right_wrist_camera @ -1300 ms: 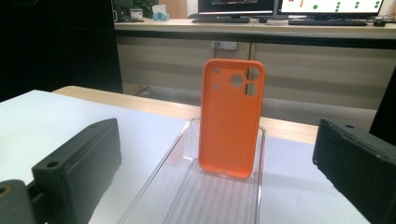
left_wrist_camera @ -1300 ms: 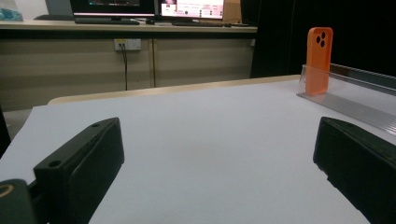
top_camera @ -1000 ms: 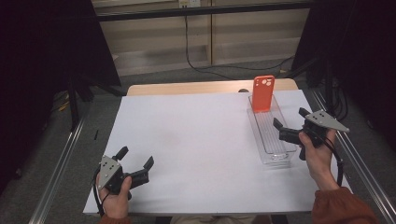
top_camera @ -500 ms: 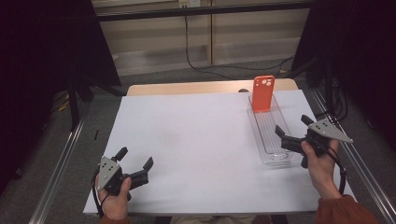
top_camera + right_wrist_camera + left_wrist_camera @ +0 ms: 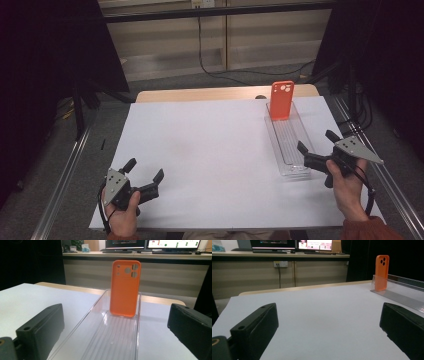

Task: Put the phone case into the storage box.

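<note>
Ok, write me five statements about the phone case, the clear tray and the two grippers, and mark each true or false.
1. The orange phone case stands upright at the far end of the clear tray. True.
2. The right gripper is shut on the case. False: its jaws are open and empty, near the tray's near end.
3. The left gripper is open over the bare white table. True.
4. The tray holds several cases. False: just one.
5. The tray lies on the person's left side. False: it lies on the right.
</note>
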The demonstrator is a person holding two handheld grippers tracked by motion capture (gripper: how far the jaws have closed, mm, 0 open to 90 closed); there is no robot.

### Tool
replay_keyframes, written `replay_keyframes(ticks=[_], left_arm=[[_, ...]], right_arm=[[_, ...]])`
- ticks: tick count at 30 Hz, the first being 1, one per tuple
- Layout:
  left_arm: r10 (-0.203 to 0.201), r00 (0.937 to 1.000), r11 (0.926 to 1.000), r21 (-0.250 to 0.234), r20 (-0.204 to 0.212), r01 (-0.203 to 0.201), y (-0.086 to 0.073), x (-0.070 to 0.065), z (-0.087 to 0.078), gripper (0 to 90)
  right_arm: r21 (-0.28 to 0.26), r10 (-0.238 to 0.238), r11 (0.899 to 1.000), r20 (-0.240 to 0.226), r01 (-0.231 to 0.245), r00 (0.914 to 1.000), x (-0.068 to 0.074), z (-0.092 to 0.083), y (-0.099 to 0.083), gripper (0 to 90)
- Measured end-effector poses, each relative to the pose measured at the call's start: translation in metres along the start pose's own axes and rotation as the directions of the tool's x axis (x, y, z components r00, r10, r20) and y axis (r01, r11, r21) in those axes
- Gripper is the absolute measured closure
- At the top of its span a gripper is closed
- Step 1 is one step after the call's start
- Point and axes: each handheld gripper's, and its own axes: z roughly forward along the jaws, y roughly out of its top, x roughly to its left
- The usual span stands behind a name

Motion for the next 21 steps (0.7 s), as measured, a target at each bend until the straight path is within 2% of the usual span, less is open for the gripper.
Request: replay_keyframes(ticks=[6, 21], left_arm=[[-0.005, 1.0000, 1.0000, 0.001, -0.001, 0.005, 0.000, 0.000, 0.000, 2.0], [-0.007, 0.9999, 1.0000, 0.004, -0.013, 0.007, -0.001, 0.001, -0.002, 2.0]], right_arm=[[-0.006, 0.000, 1.000, -0.004, 0.000, 1.0000, 0.001, -0.008, -0.005, 0.1], [-0.009, 0.007, 1.000, 0.036, -0.007, 0.9993, -0.008, -0.034, -0.023, 0.1]])
